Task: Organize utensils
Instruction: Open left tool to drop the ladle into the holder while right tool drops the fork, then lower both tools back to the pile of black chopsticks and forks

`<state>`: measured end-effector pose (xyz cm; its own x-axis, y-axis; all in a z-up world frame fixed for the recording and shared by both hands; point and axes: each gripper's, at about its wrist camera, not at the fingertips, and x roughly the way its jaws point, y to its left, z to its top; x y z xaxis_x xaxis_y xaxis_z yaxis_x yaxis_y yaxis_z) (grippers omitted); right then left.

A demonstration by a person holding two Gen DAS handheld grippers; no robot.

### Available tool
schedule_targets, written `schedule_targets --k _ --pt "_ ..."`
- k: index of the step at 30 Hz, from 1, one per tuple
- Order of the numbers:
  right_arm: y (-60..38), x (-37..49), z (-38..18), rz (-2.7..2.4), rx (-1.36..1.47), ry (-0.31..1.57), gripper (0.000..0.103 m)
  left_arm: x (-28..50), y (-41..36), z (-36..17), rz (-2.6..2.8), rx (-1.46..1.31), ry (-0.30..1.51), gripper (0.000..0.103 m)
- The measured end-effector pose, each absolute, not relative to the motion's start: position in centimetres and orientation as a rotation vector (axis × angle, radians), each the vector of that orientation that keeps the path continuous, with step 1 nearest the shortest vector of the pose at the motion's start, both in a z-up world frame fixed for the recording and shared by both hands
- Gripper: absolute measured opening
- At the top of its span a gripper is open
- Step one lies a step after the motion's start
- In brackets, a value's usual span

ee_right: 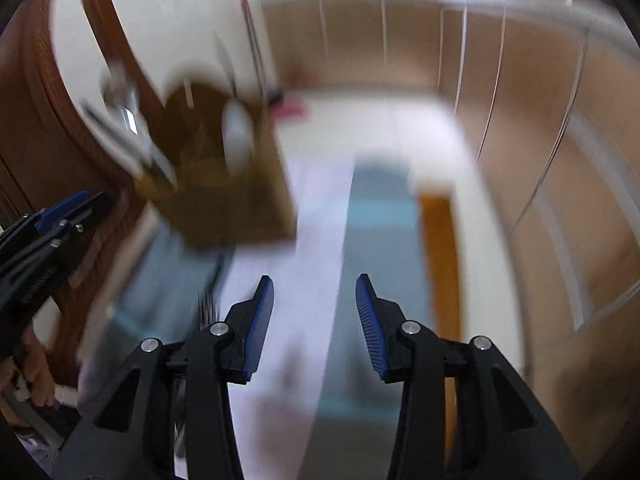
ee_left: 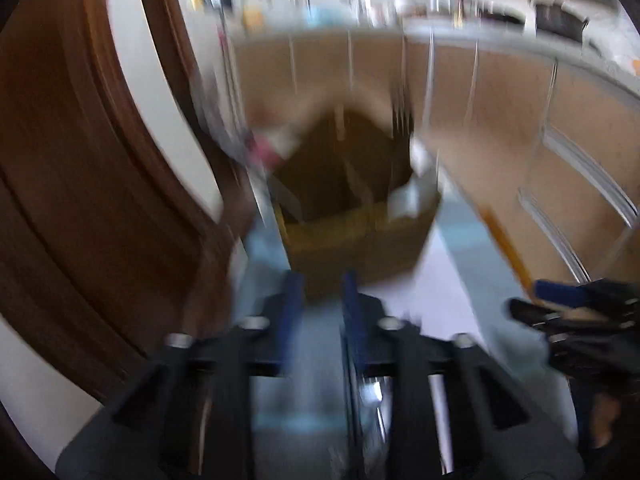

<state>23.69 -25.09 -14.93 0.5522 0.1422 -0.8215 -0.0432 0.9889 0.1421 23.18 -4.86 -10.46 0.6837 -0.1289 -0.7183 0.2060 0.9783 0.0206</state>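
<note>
While the left gripper (ee_left: 320, 280) shows narrowly parted, empty jaws before a brown box (ee_left: 356, 240) of blurred utensils (ee_left: 412, 196), only the right view shows the right gripper (ee_right: 315, 284) spread, ribbed blue pads (ee_right: 366, 300) bare.

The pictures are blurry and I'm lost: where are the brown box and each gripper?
Box (ee_left: 352, 240): left wrist view, front wall.
Left gripper (ee_left: 318, 300): left wrist view, between fingertips.
Right gripper (ee_right: 315, 300): right wrist view, between fingertips.
</note>
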Motion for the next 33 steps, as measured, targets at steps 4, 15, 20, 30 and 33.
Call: schedule_targets --k 4,15,20,30,33 --pt "-22.2 24.9 -20.4 0.205 0.193 1.16 0.043 24.8 -3.4 -14.1 -0.189 0.05 0.978 0.017" --pt "-14.8 25.9 -22.4 0.225 0.038 1.174 0.043 27.0 -1.7 -17.2 -0.183 -0.066 1.152 0.043" --pt "-14.2 25.8 -22.0 0.207 -0.073 1.19 0.046 27.6 -1.9 -18.5 -0.199 -0.082 1.208 0.043" --pt "-18.6 25.1 -21.7 0.105 -0.091 1.203 0.046 27.5 -4.0 -20.8 -0.221 -0.003 1.279 0.041" --pt "-18.6 24.9 -21.6 0.109 -0.073 1.198 0.046 27.7 -4.6 -21.0 -0.233 0.01 1.272 0.042"
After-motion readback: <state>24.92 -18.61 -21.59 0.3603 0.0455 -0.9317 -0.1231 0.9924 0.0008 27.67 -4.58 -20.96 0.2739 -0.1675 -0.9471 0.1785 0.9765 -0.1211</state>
